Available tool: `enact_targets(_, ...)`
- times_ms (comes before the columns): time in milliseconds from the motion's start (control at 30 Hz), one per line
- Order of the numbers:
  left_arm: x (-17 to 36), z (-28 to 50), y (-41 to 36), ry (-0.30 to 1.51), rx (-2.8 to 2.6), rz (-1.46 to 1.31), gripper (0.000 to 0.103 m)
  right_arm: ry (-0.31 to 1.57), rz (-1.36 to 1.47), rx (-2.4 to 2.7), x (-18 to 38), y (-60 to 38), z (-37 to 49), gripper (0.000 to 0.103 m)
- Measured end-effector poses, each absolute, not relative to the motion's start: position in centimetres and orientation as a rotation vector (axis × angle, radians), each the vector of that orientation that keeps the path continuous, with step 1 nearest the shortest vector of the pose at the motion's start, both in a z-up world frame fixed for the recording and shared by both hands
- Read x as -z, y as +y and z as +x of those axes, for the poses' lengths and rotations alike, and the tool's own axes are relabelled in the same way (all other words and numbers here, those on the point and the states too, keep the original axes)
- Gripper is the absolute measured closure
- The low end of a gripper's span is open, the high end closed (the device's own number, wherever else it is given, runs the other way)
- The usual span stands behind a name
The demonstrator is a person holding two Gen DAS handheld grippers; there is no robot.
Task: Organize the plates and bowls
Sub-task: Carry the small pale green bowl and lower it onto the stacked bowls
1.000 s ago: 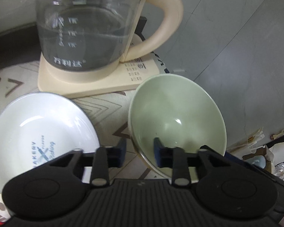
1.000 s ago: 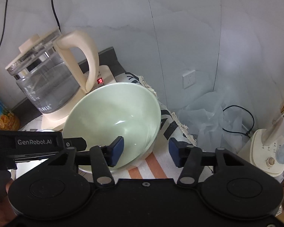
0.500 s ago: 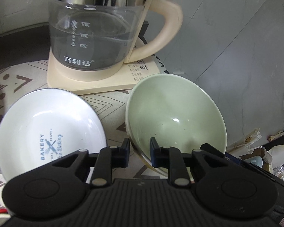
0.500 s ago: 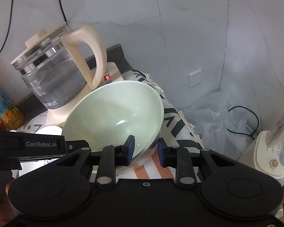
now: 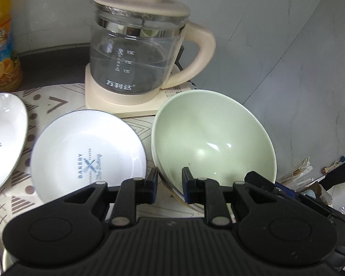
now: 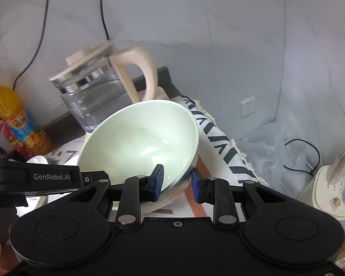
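At far left, a white plate [image 5: 4,138] with script lettering sat cut off by the frame, beside a white dish [image 5: 87,154] printed "BAKERY" on the patterned tablecloth [image 5: 55,99]. An orange drink bottle [image 5: 1,41] stood behind them, and a glass kettle [image 5: 138,57] occupied its cream base at centre. The left gripper [image 5: 168,182] clamped the near rim of the pale green bowl [image 5: 214,142], one pad inside and one outside. The right gripper [image 6: 177,182] gripped the same bowl [image 6: 140,142] at another part of its rim. The bowl was tilted, raised off the cloth. A wall socket [image 6: 248,107] was visible at right.
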State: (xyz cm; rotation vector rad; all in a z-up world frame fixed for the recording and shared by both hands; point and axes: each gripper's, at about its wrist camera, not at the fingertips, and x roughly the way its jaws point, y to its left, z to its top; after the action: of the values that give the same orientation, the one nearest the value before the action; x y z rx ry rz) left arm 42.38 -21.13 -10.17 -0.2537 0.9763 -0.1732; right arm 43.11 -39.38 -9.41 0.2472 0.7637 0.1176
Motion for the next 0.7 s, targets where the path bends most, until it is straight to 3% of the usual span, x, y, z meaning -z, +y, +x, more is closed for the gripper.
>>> enact_targets(700,6.3,33.5,-16.9,0.877,0.087,-0.279,0.083,0.686,0.231,-0.225,5.6,-36.2,36.1,0.077)
